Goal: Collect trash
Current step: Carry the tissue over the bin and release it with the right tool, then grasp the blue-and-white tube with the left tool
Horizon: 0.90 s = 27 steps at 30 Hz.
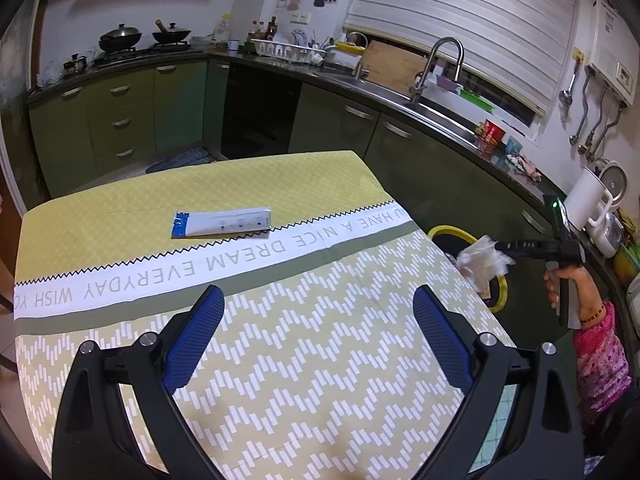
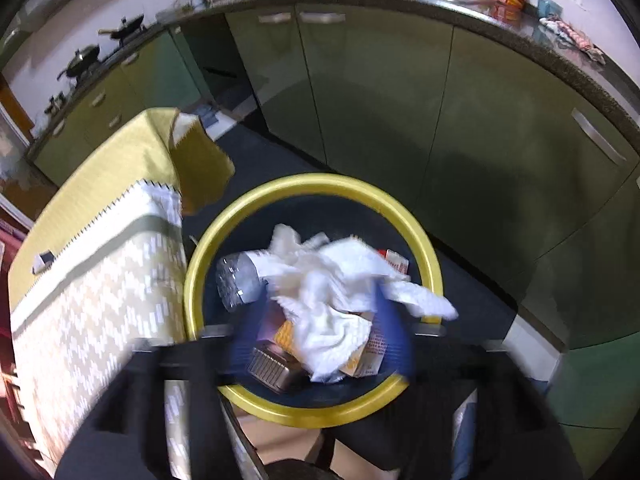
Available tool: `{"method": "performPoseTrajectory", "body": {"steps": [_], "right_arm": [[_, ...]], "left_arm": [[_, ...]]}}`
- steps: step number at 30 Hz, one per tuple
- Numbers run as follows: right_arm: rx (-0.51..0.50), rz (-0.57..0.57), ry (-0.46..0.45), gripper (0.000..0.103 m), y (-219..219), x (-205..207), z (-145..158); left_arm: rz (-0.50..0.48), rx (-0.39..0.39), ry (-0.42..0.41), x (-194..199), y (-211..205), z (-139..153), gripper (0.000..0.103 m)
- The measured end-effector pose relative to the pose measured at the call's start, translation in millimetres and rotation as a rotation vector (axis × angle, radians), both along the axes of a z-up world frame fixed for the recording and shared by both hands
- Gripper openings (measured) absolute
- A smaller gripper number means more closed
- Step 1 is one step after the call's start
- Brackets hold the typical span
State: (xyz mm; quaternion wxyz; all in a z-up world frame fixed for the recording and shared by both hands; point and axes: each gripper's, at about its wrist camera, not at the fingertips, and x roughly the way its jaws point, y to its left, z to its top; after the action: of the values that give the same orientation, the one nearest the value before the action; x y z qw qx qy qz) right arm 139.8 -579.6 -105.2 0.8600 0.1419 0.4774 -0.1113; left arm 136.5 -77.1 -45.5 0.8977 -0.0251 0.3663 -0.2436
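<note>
Left gripper point(image 1: 318, 296): wide open, nothing between the blue pads point(image 1: 192, 344), hanging over the near part of the table point(image 1: 304, 380) with its patterned cloth. On the far half of the table, flat on the plain yellow cloth and just beyond the white lettered band: a long white packet point(image 1: 224, 226) with a blue end, lying crosswise, well apart from both grippers. Off the right edge of the table, on the floor just beside it: a dark bin point(image 1: 448, 232) with a yellow rim. Right gripper point(image 1: 500, 250): held by a hand point(image 1: 572, 284) in a pink sleeve point(image 1: 600, 352), pointing left and down over the bin, a crumpled white tissue point(image 1: 482, 260) at its tip. From the right wrist: fingers blurred but spread apart, tissue between them above the bin mouth; impossible to tell whether either pad touches it. Inside the bin, under the tissue: a clear bottle point(image 2: 236, 280) on the left, a ribbed metal box point(image 2: 272, 368) near, an orange-and-white carton point(image 2: 368, 356) beside it
</note>
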Motion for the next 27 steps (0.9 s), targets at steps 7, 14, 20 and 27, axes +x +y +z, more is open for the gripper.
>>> {"method": "performPoseTrajectory", "body": {"steps": [7, 14, 20, 27], "right_arm": [[0.011, 0.049, -0.051, 0.062, 22, -8, 23], [0.021, 0.153, -0.067, 0.062, 59, -5, 37], [0.015, 0.214, -0.052, 0.062, 87, 2, 36], [0.006, 0.224, -0.005, 0.063, 97, 9, 28]], "left_arm": [[-0.067, 0.008, 0.025, 9, 1, 0, 0.092], [-0.271, 0.17, -0.074, 46, -6, 0, 0.094], [-0.402, 0.327, -0.06, 125, -11, -28, 0.094], [-0.487, 0.367, 0.026, 190, -19, -68, 0.094]]}}
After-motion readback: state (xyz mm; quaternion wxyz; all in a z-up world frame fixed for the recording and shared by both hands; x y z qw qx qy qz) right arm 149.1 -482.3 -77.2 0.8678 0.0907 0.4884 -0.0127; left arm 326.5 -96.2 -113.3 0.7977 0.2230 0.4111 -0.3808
